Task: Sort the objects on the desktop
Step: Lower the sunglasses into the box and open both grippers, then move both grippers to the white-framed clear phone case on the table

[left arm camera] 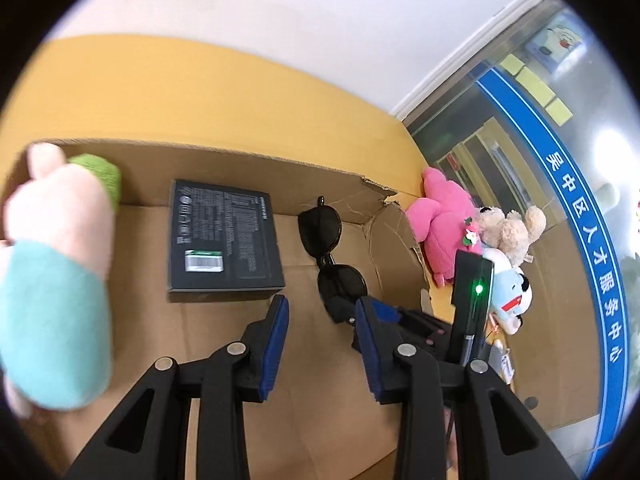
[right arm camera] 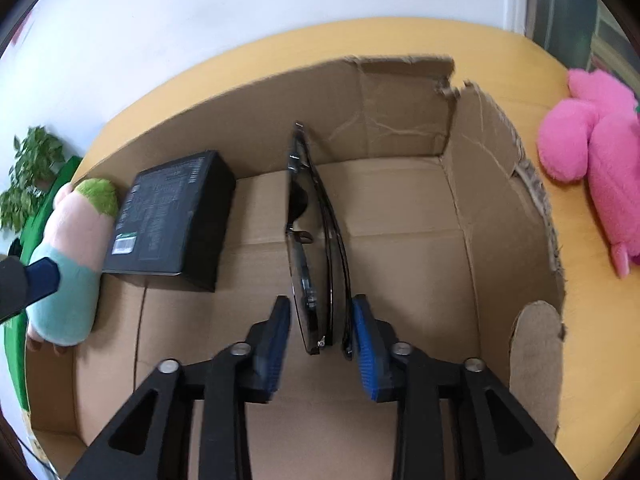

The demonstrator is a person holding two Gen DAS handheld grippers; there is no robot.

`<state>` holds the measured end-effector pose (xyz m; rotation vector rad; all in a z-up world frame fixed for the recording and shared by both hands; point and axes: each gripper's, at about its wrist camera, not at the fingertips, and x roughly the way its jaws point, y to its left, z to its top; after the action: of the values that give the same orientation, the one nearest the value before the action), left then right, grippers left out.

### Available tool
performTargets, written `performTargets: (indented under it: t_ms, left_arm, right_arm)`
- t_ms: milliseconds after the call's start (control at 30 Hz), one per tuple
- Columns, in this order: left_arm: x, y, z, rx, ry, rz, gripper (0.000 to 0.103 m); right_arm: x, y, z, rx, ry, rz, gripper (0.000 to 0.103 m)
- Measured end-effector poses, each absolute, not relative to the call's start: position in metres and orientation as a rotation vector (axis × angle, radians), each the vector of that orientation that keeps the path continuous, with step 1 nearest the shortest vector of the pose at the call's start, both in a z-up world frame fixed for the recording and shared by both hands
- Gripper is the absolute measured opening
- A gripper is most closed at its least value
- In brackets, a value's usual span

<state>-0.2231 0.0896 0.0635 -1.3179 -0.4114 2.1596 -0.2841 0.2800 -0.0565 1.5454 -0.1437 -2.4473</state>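
My right gripper (right arm camera: 320, 334) is spread around the sunglasses (right arm camera: 314, 240) in the cardboard box (right arm camera: 496, 184), not squeezing. They could tip over. My left gripper (left arm camera: 322, 322) is spread, holding nothing.

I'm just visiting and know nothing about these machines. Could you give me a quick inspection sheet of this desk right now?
Surface: yellow table carrying an open cardboard box.
Job's things: black box and sunglasses inside the cardboard box; green-haired plush at its left edge.
Clutter: pink plush, beige bear and white dog outside, on the table.
Grippers: left claw open, empty; right claw open, straddling the sunglasses.
Cables: nothing seen.
Surroundings: white wall, potted plant, glass with blue banner.
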Motion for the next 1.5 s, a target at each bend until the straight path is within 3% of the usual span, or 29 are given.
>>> performTargets:
  t_ms: [33, 100, 167, 267, 367, 533, 767, 1200, 1500]
  left_arm:
    - [-0.216, 0.086, 0.068, -1.300, -0.391, 2.181, 0.034]
    - [-0.203, 0.080, 0.076, -1.270, -0.357, 2.225, 0.039]
    - [-0.190, 0.073, 0.084, -1.243, -0.335, 2.273, 0.043]
    - [-0.161, 0.058, 0.098, -1.184, -0.304, 2.338, 0.046]
    - [-0.128, 0.047, 0.109, -1.118, -0.227, 2.420, 0.062]
    - [-0.065, 0.022, 0.104, -1.080, -0.169, 2.463, 0.064]
    - [-0.008, 0.016, 0.063, -1.167, -0.176, 2.411, 0.064]
    - [-0.007, 0.074, -0.027, -1.442, -0.262, 2.128, 0.064]
    - [-0.018, 0.096, -0.048, -1.502, -0.201, 2.072, 0.064]
  right_arm:
    - [-0.280, 0.279, -0.052, 1.534, -0.128, -2.457, 0.047]
    - [-0.269, 0.278, -0.039, 1.500, -0.111, -2.471, 0.051]
    - [-0.255, 0.280, -0.023, 1.464, -0.084, -2.500, 0.066]
    - [-0.228, 0.286, 0.007, 1.353, -0.035, -2.531, 0.076]
    - [-0.208, 0.274, 0.037, 1.234, -0.048, -2.513, 0.083]
    - [-0.113, 0.289, 0.069, 1.038, 0.003, -2.400, 0.090]
    - [-0.021, 0.299, 0.023, 1.111, 0.075, -2.305, 0.091]
    - [-0.043, 0.306, -0.064, 1.351, 0.081, -2.180, 0.090]
    - [-0.049, 0.299, -0.074, 1.331, 0.128, -2.121, 0.091]
